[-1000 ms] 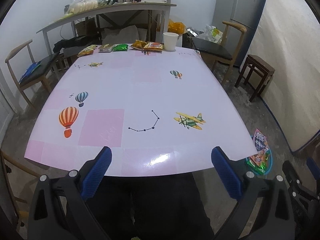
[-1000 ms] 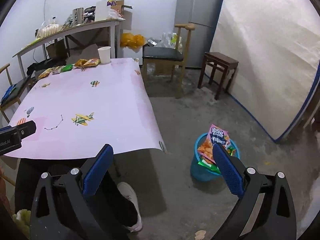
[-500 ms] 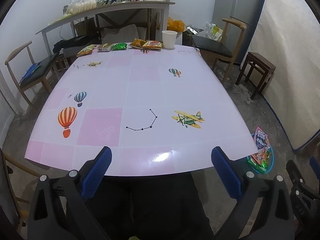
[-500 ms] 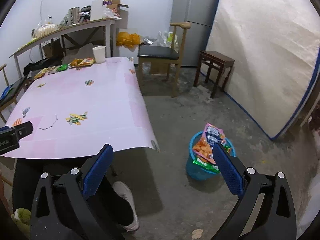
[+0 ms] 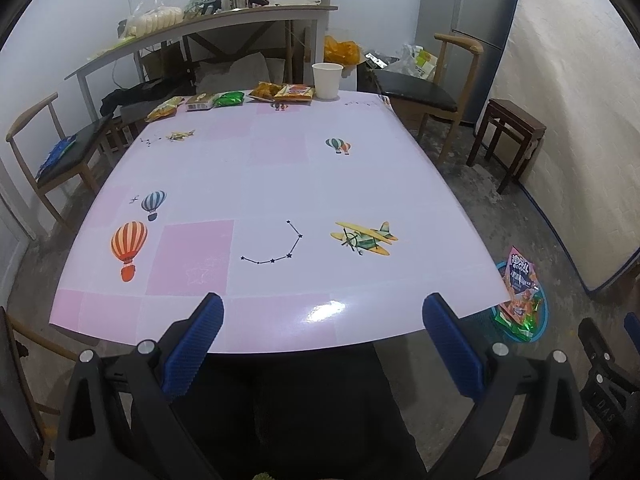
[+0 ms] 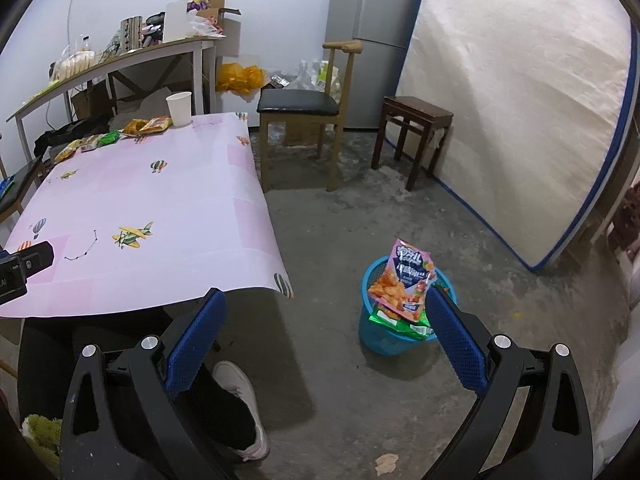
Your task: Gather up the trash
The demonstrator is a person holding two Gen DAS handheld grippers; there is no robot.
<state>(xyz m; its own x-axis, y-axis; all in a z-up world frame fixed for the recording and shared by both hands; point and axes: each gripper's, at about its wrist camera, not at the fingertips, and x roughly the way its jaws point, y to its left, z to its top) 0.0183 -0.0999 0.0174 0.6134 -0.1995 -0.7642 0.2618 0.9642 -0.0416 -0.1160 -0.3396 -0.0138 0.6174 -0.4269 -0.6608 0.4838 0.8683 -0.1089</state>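
My left hand-held gripper (image 5: 323, 344) — jaws wide, empty like the right (image 6: 325, 328) — faces the snack wrappers (image 5: 228, 100) strung crosswise along the counter's (image 5: 280, 184) far edge, nearer it than the right.

Left gripper (image 5: 323, 320) and right gripper (image 6: 323, 316) agape, empty.
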